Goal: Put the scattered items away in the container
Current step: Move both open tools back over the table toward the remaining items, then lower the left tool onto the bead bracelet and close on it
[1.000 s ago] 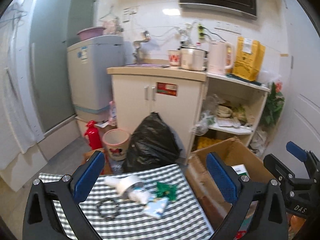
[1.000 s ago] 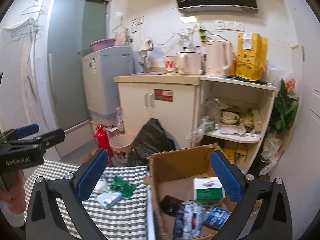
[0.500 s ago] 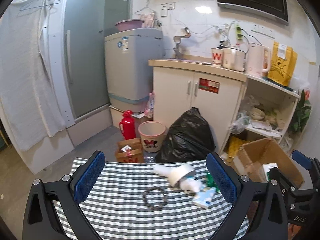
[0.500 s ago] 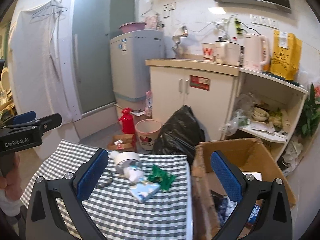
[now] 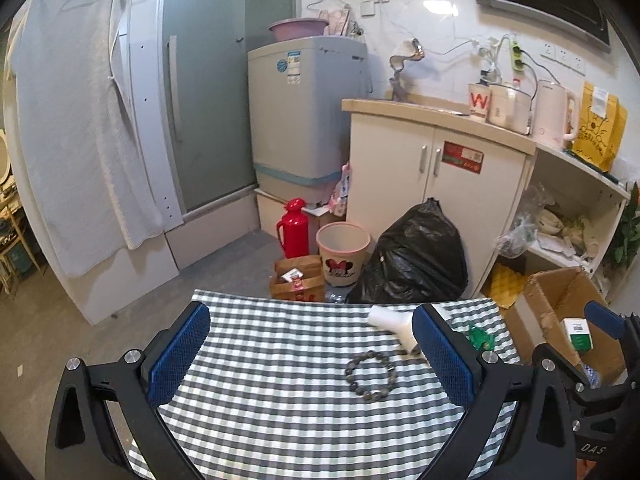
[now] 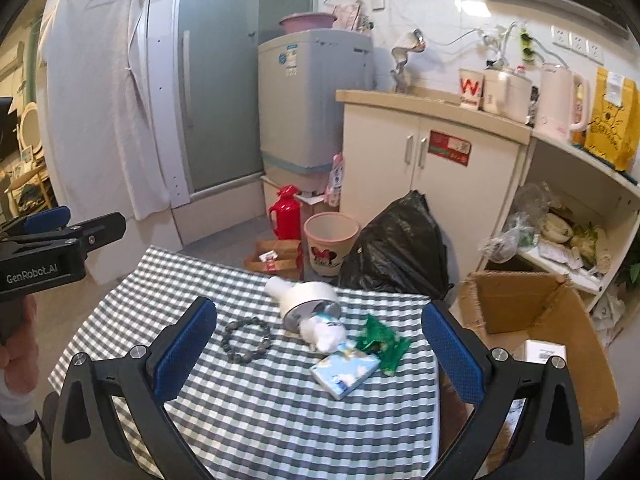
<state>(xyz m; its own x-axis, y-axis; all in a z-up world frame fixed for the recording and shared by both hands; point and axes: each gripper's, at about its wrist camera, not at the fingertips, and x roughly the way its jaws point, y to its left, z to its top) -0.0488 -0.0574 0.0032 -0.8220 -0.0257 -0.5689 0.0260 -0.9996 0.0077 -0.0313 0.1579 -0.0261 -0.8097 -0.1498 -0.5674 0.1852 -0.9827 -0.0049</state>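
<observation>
On the checked tablecloth [image 6: 248, 392] lie a grey bead bracelet [image 6: 245, 339], a white funnel-shaped roll [image 6: 306, 299], a white fluffy toy [image 6: 326, 330], a green wrapper [image 6: 382, 340] and a blue tissue pack [image 6: 345, 372]. An open cardboard box [image 6: 532, 320] stands to the table's right with a white-green carton [image 5: 576, 332] inside. My right gripper [image 6: 318, 354] hangs open over the items, holding nothing. My left gripper [image 5: 308, 354] is open above the table's left part, with the bracelet [image 5: 372, 372] between its fingers' lines. The right finger hides part of the roll [image 5: 390, 320].
Beyond the table stand a black rubbish bag [image 6: 394, 244], a pink bin [image 6: 330, 248], a red flask [image 6: 286, 218] and a small brown box [image 6: 276, 260]. A cream cabinet [image 6: 432, 168] and open shelves [image 6: 568, 232] fill the back right. A hand [image 6: 16, 340] holds the left gripper.
Both views have swung left, away from the cardboard box and over the table. The bracelet and roll now sit nearer the middle. Both grippers stay open and nothing on the table has moved.
</observation>
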